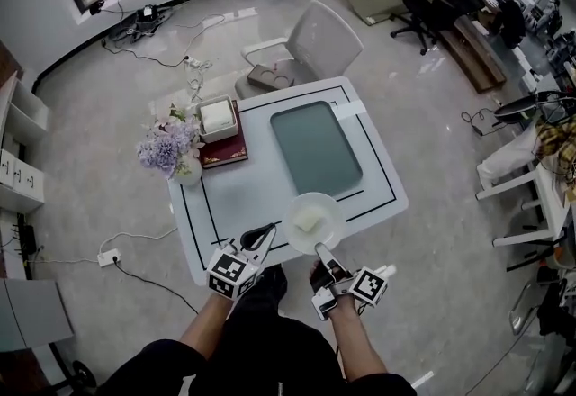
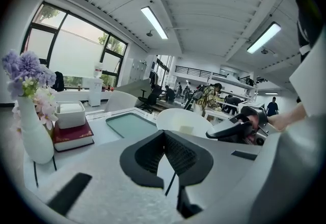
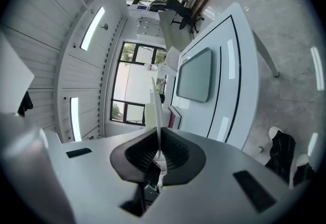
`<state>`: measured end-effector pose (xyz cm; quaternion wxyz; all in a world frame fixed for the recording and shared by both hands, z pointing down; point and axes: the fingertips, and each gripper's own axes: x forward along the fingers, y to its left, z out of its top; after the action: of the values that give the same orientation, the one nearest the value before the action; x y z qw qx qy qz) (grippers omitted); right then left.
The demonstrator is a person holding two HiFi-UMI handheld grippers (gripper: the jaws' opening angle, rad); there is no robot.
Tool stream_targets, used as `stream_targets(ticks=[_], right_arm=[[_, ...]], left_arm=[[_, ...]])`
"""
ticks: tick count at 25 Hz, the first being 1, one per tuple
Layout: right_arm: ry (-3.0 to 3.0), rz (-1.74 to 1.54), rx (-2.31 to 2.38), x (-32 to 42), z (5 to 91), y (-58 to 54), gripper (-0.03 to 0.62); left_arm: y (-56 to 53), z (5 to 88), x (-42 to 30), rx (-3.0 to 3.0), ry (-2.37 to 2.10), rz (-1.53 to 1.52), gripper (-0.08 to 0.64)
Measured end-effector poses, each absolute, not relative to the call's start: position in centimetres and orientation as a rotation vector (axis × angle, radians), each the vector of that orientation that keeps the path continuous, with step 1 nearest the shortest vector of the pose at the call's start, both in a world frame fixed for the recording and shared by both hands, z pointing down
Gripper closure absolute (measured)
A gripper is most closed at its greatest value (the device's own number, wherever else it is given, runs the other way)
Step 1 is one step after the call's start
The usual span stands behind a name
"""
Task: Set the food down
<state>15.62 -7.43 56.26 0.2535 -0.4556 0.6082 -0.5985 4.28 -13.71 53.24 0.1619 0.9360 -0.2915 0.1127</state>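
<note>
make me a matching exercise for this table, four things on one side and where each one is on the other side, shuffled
Things:
1 plate
2 book
3 flower vase
4 green mat

Places:
a under the white box
b at the left edge of the table
c rim pinched in the right gripper
d flat in the table's middle

Pairs: 1-c, 2-a, 3-b, 4-d
</note>
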Motion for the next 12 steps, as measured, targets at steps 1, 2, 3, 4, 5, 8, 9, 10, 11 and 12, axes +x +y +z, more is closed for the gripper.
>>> stream_targets(ticks=[1, 2, 3, 4, 5, 8, 9, 10, 11, 12], right_arm=[[1.656, -1.631, -1.249, 15.8, 56.4, -8.5, 0.574], [1.660, -1.637, -1.264, 15.9, 56.5, -9.5, 0.574], [1.662, -1.641, -1.276, 16.0, 56.6, -10.5, 0.574], [1.659, -1.645, -1.283, 16.1, 56.7, -11.4, 0.574], [1.654, -1.645, -1.286, 16.2, 56.8, -12.3, 0.574], [1.642, -1.643, -1.285, 16.2, 57.1, -14.6, 0.574], [1.641, -1.644, -1.285, 16.1, 57.1, -15.4, 0.574], [1.641, -1.647, -1.287, 16.0, 57.1, -16.1, 0.574], [1.642, -1.652, -1.291, 16.0, 57.1, -16.6, 0.574], [1.644, -1.658, -1.297, 15.9, 57.2, -17.1, 0.574]], left_arm=[[-14.7, 53.4, 4.3, 2.666, -0.828, 0.319, 0.554], [-15.7, 53.5, 4.3, 2.659, -0.823, 0.314, 0.554], [-16.7, 53.7, 4.3, 2.652, -0.819, 0.311, 0.554], [-17.6, 53.9, 4.3, 2.648, -0.815, 0.312, 0.554], [-18.5, 54.1, 4.3, 2.647, -0.812, 0.317, 0.554], [-20.9, 54.8, 4.0, 2.641, -0.804, 0.326, 0.554], [-21.7, 54.9, 3.9, 2.639, -0.803, 0.329, 0.554], [-22.4, 54.9, 3.8, 2.636, -0.801, 0.330, 0.554], [-23.0, 55.0, 3.7, 2.633, -0.801, 0.330, 0.554], [-23.6, 55.0, 3.5, 2.629, -0.801, 0.329, 0.554]])
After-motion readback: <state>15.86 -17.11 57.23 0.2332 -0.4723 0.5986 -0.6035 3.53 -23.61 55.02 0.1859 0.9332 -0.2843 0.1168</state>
